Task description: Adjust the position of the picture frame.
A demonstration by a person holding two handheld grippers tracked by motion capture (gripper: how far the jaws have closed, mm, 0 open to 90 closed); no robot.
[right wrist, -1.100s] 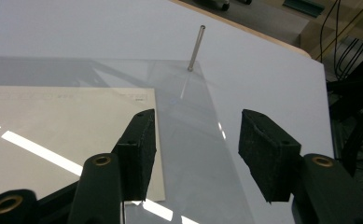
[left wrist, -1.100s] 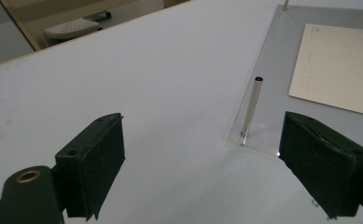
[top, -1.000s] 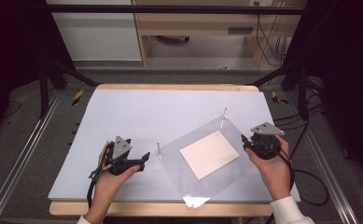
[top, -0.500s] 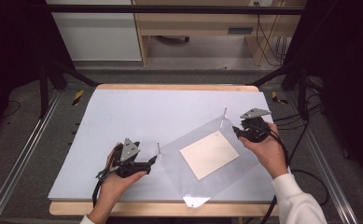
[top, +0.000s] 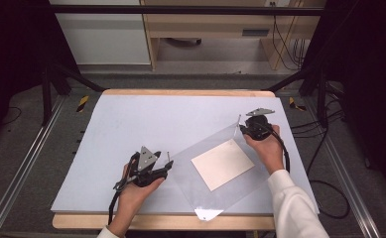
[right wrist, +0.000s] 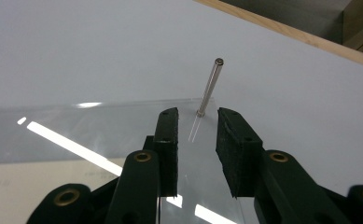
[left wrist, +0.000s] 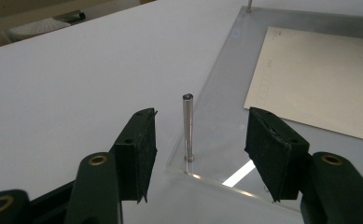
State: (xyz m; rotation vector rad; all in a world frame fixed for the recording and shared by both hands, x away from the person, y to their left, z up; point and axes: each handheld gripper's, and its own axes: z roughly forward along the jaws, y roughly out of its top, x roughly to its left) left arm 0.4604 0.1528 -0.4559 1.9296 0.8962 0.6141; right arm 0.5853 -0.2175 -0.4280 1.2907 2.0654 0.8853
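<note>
Clear acrylic plate lies on the table over a paper sheet; left gripper and right gripper, jaws apart but just closing, bracket corner pins ungripped: centre each pin, clamp squarely, lift together.

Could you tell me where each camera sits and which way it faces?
High view: above the person's side, looking forward and down on the table; both forearms, left gripper and right gripper show.
Left gripper view: on that gripper, looking between its open jaws at the near pin on the clear plate.
Right gripper view: on that gripper, facing the far pin.
Shared: plate and paper sheet.
</note>
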